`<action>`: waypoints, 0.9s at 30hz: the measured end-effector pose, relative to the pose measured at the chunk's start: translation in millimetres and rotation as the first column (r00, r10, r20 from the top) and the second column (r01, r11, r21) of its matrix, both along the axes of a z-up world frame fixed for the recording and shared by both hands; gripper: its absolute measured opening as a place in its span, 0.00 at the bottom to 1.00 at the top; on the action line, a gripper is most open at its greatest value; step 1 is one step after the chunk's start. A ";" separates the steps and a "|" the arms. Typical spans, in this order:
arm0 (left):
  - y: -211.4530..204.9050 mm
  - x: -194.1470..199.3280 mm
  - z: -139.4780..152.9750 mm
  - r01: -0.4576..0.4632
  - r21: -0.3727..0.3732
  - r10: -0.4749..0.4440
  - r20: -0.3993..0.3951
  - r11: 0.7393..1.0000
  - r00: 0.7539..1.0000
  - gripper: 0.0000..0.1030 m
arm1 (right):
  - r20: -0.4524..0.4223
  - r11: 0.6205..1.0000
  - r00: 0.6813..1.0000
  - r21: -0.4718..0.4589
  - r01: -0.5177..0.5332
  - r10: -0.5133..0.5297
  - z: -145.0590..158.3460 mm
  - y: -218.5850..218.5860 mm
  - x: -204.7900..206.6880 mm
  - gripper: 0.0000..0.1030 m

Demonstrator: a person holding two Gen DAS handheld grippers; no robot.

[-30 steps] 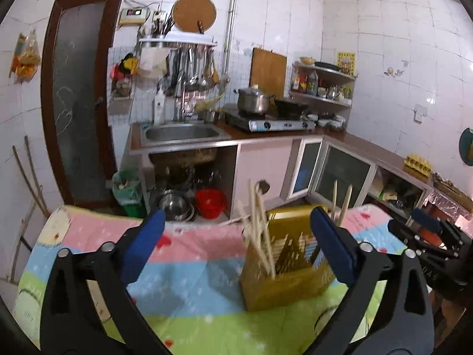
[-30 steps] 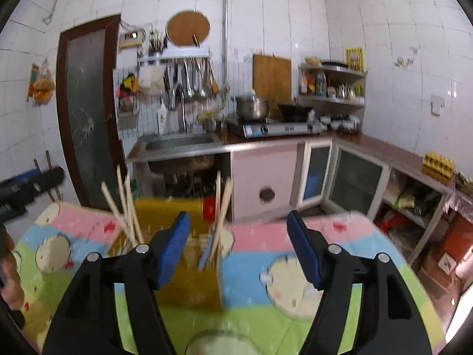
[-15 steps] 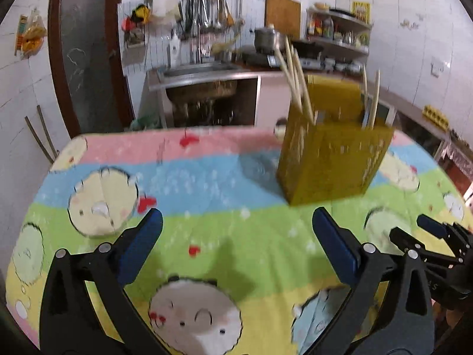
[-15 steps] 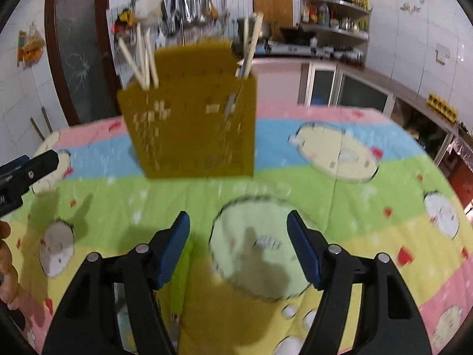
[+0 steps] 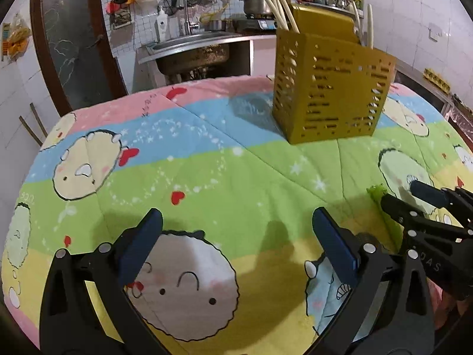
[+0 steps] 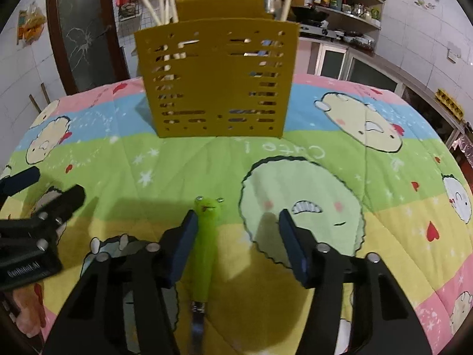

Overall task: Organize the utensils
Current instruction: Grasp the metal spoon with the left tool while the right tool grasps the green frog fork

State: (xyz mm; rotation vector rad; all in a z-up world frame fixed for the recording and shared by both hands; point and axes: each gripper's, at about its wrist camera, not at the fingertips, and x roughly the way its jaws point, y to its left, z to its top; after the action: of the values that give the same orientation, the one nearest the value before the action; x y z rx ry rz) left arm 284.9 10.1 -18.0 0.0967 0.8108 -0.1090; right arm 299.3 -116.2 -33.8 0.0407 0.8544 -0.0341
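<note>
Grippers over a cartoon-print quilt point(image 6: 340, 266) in a tiled kitchen. The right gripper point(image 6: 238, 238) sits low w/ jaws about half-spread, having just been closing; a green frog-handled utensil point(image 6: 207, 245) lies on the quilt between them, handle beside the left pad, the right pad well clear, so not clamped. Whether the left pad actually touches the handle can't be told. The utensil's metal end runs toward the camera and is cut off at the bottom edge, so its type is unclear; in the left wrist view only a green scrap shows behind the other tool's fingers.

The left gripper point(image 5: 236, 248) is spread wide w/ nothing between its pads, over a bare patch of quilt to the left of the utensil.

A yellow slotted holder point(image 6: 217, 80) stands upright at the far side of the quilt, well apart from both grippers. Pale chopsticks point(image 6: 153, 3) poke out at its left & right ends; other contents show only as glints through the slots. Its raised back panel hides part of the sink point(image 5: 192, 44) and the stove area beyond. A bit of the person's hand point(image 6: 28, 310) shows at the lower left edge, mostly hidden.
</note>
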 end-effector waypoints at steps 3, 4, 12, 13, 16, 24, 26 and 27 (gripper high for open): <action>0.6 -0.6 -4.6 0.007 -0.019 -0.007 -0.025 1.000 1.000 0.95 | -0.007 1.000 1.000 0.003 -0.014 0.014 -2.3 4.5 1.1 0.41; 0.0 -1.2 -4.9 0.006 -0.020 -0.007 -0.027 1.000 1.000 0.95 | -0.012 1.000 1.000 0.008 -0.020 0.020 -3.0 5.8 1.7 0.37; 0.3 -3.3 -7.0 0.001 -0.011 -0.001 -0.033 1.000 0.999 0.95 | -0.024 0.999 0.999 0.013 -0.037 0.038 -9.0 8.0 4.8 0.19; -0.6 -3.6 -7.4 0.004 -0.011 -0.004 -0.036 1.000 0.999 0.95 | -0.024 0.999 0.999 0.013 -0.037 0.037 -8.5 7.0 4.5 0.18; -3.9 -4.5 -6.9 0.016 -0.022 -0.017 -0.044 1.000 0.999 0.95 | -0.028 0.999 0.999 0.020 -0.035 0.035 -6.3 -0.7 2.7 0.17; -31.3 -17.6 -8.2 0.102 -0.055 -0.107 -0.086 0.993 0.991 0.95 | -0.026 1.000 1.000 -0.008 0.013 -0.013 -3.5 -42.1 -10.8 0.17; -39.6 -21.2 -9.7 0.124 -0.058 -0.129 -0.094 0.991 0.987 0.95 | -0.034 1.000 0.999 0.002 0.031 -0.031 -4.9 -55.2 -12.6 0.17; -43.9 -23.1 -10.5 0.136 -0.057 -0.141 -0.098 0.989 0.985 0.94 | -0.035 0.999 0.999 0.007 0.036 -0.036 -5.2 -59.5 -13.2 0.17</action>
State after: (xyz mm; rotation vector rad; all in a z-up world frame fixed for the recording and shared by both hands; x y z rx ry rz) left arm 261.8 -33.8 -28.5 0.1006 0.9022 -0.2677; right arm 286.1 -175.7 -39.0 0.0627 0.8882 -0.0654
